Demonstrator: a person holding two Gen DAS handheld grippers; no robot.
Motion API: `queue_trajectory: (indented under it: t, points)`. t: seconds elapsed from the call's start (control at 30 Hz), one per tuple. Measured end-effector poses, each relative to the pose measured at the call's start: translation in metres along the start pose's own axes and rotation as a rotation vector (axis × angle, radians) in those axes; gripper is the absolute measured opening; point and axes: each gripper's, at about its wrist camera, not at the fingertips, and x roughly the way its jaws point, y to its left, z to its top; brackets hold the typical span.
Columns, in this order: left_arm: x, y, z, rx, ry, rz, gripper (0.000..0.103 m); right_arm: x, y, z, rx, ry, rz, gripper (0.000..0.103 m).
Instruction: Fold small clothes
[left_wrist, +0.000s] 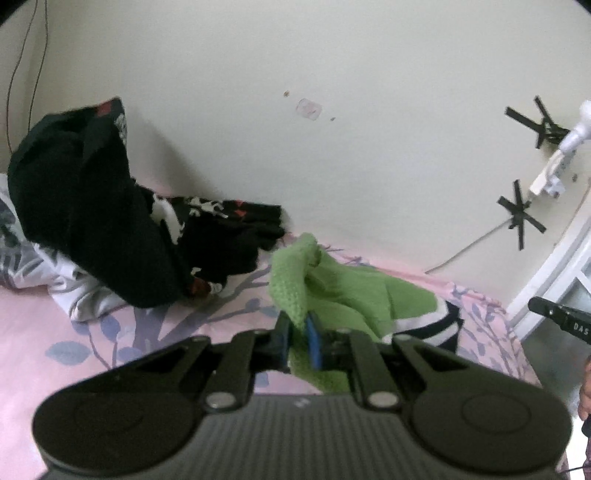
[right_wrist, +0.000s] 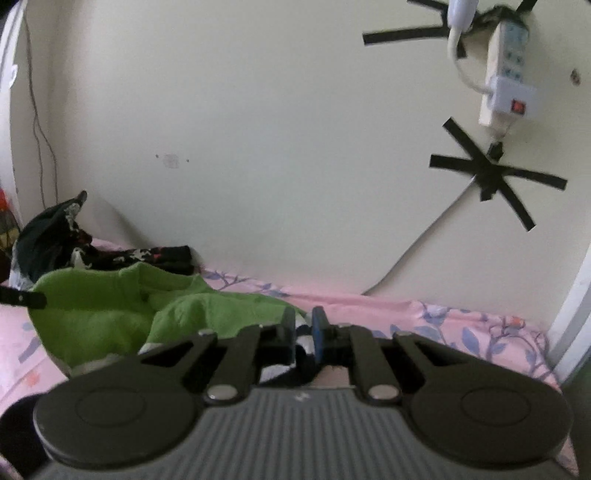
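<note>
A lime-green small garment (left_wrist: 332, 291) with a black-and-white striped edge lies bunched on the pink floral bedsheet (left_wrist: 37, 332). My left gripper (left_wrist: 298, 321) is shut on a ribbed green edge of it, which stands up between the blue pads. In the right wrist view the same green garment (right_wrist: 110, 306) spreads to the left. My right gripper (right_wrist: 303, 321) is shut on its striped edge, with white and black fabric showing between the fingers. The garment hangs loosely between the two grips.
A heap of black printed clothes (left_wrist: 92, 206) sits at the back left against the wall, over a grey-and-white leafy cloth (left_wrist: 74, 291). A taped power strip (right_wrist: 506, 74) and cable hang on the wall. A white frame (left_wrist: 554, 277) bounds the bed on the right.
</note>
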Motion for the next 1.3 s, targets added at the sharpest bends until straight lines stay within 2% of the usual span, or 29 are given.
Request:
queue_trajectory:
  t: [0.07, 0.13, 0.2, 0.33, 0.43, 0.5, 0.57, 0.67, 0.7, 0.73, 0.77, 0.8, 0.83, 0.9, 1.0, 1.07, 1.13, 1.17, 1.2, 1.23, 1.3]
  points:
    - [-0.011, -0.005, -0.002, 0.011, -0.022, -0.007, 0.009, -0.015, -0.018, 0.000, 0.009, 0.001, 0.005, 0.005]
    - [-0.025, -0.006, -0.005, 0.014, -0.032, -0.013, 0.009, -0.028, -0.041, -0.001, 0.039, 0.019, 0.050, 0.005]
    - [-0.043, -0.001, -0.012, -0.010, -0.039, -0.048, 0.009, -0.050, -0.080, -0.002, 0.102, 0.029, 0.110, 0.005]
    - [-0.096, 0.007, -0.046, -0.018, -0.083, -0.101, 0.009, -0.040, -0.113, -0.009, 0.207, 0.070, 0.197, 0.006]
    - [-0.121, 0.022, -0.073, -0.034, -0.068, -0.103, 0.009, -0.015, -0.123, -0.003, 0.210, 0.116, 0.256, 0.006]
    - [-0.127, 0.032, -0.087, -0.040, -0.053, -0.081, 0.010, 0.005, -0.119, 0.004, 0.189, 0.142, 0.265, 0.006]
    - [-0.131, 0.040, -0.097, -0.041, -0.055, -0.008, 0.015, 0.031, -0.109, 0.015, 0.165, 0.174, 0.285, 0.006]
    - [-0.126, 0.053, -0.096, -0.053, -0.064, 0.071, 0.030, 0.064, -0.089, 0.026, 0.128, 0.234, 0.300, 0.011]
    - [-0.121, 0.057, -0.094, -0.061, -0.061, 0.071, 0.039, 0.079, -0.080, 0.032, 0.097, 0.257, 0.300, 0.014]
    - [-0.115, 0.061, -0.090, -0.076, -0.056, 0.071, 0.047, 0.094, -0.071, 0.036, 0.061, 0.276, 0.291, 0.033]
    - [-0.108, 0.063, -0.087, -0.086, -0.049, 0.071, 0.050, 0.105, -0.064, 0.039, 0.026, 0.286, 0.280, 0.066]
    - [-0.098, 0.066, -0.084, -0.101, -0.031, 0.067, 0.056, 0.120, -0.056, 0.042, -0.017, 0.291, 0.282, 0.079]
    - [-0.088, 0.069, -0.081, -0.114, -0.010, 0.054, 0.057, 0.130, -0.052, 0.044, -0.050, 0.292, 0.285, 0.092]
    - [-0.068, 0.073, -0.079, -0.139, 0.045, -0.001, 0.061, 0.150, -0.047, 0.047, -0.100, 0.314, 0.288, 0.092]
    - [-0.042, 0.074, -0.078, -0.191, 0.115, -0.102, 0.074, 0.188, -0.040, 0.052, -0.131, 0.390, 0.316, 0.092]
    - [-0.028, 0.069, -0.079, -0.211, 0.158, -0.178, 0.075, 0.198, -0.035, 0.048, -0.184, 0.437, 0.319, 0.091]
    - [-0.019, 0.062, -0.083, -0.198, 0.184, -0.205, 0.078, 0.206, -0.027, 0.040, -0.255, 0.495, 0.327, 0.089]
    - [-0.017, 0.059, -0.085, -0.192, 0.194, -0.207, 0.077, 0.206, -0.025, 0.035, -0.286, 0.517, 0.336, 0.085]
    - [-0.015, 0.057, -0.086, -0.191, 0.203, -0.207, 0.074, 0.203, -0.023, 0.029, -0.311, 0.534, 0.343, 0.081]
    - [-0.014, 0.056, -0.088, -0.197, 0.206, -0.209, 0.058, 0.200, -0.024, 0.027, -0.319, 0.543, 0.359, 0.069]
    - [-0.015, 0.056, -0.090, -0.204, 0.211, -0.215, 0.041, 0.187, -0.026, 0.026, -0.275, 0.538, 0.408, 0.032]
